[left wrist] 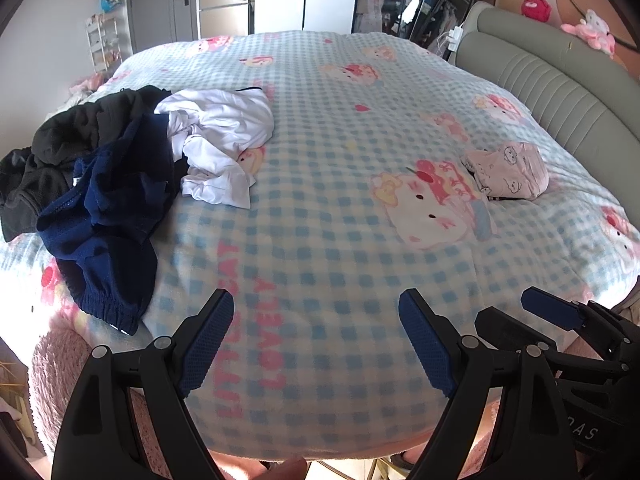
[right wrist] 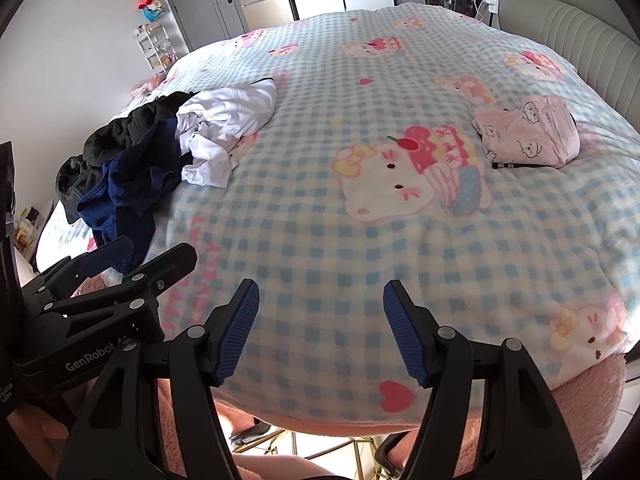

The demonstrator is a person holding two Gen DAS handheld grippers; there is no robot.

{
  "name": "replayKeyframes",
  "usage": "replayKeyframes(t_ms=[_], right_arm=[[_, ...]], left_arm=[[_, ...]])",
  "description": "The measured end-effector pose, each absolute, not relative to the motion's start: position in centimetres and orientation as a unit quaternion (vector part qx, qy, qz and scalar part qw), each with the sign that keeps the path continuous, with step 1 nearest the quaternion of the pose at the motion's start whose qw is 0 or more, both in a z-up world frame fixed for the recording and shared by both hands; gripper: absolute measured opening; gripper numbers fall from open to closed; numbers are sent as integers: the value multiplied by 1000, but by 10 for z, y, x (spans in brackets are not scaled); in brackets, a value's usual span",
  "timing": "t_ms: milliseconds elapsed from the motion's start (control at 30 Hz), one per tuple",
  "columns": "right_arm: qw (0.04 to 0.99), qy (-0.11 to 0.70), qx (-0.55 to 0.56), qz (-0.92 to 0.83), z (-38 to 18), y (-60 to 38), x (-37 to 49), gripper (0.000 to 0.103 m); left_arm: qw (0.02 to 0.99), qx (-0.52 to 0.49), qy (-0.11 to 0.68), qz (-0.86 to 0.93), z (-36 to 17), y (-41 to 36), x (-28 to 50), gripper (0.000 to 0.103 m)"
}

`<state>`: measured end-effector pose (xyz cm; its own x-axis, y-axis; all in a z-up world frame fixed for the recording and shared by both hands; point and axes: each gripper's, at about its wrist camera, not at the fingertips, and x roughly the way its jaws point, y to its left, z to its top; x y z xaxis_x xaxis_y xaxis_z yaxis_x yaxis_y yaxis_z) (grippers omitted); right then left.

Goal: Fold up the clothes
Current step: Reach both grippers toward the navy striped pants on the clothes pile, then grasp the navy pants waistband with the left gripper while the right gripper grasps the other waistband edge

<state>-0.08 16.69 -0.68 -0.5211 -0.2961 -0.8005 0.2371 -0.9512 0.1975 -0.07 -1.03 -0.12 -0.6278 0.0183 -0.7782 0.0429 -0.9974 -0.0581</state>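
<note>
A heap of unfolded clothes lies on the left of the bed: a black garment (left wrist: 80, 128) (right wrist: 120, 132), a navy garment (left wrist: 108, 216) (right wrist: 128, 184) with an elastic cuff, and a white garment (left wrist: 224, 132) (right wrist: 224, 120). A folded pink printed garment (left wrist: 508, 176) (right wrist: 528, 132) rests on the right, near the headboard. My left gripper (left wrist: 316, 300) (right wrist: 152, 248) hovers open over the bed's near edge, holding nothing. My right gripper (right wrist: 320, 292) (left wrist: 520, 308) is beside it on the right, also open with nothing in it. Both are well short of the clothes.
A blue-checked cartoon-cat blanket (left wrist: 340, 120) (right wrist: 360, 240) covers the bed. A grey padded headboard (left wrist: 560, 92) (right wrist: 568, 28) curves along the right. A door, a wardrobe and a small shelf (left wrist: 102, 44) stand beyond the far side. A person's legs show below the near edge.
</note>
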Motion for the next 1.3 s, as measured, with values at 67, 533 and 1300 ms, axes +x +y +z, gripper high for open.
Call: replayKeyframes(t_ms=[67, 533, 1300], right_arm=[[162, -21, 473, -866, -11, 158, -3, 70], [265, 45, 484, -833, -7, 53, -33, 76], [390, 89, 541, -740, -84, -111, -63, 78]], left_arm=[[17, 431, 55, -901, -4, -30, -2, 87], [125, 421, 183, -879, -20, -183, -13, 87], [94, 446, 299, -838, -92, -250, -32, 81]])
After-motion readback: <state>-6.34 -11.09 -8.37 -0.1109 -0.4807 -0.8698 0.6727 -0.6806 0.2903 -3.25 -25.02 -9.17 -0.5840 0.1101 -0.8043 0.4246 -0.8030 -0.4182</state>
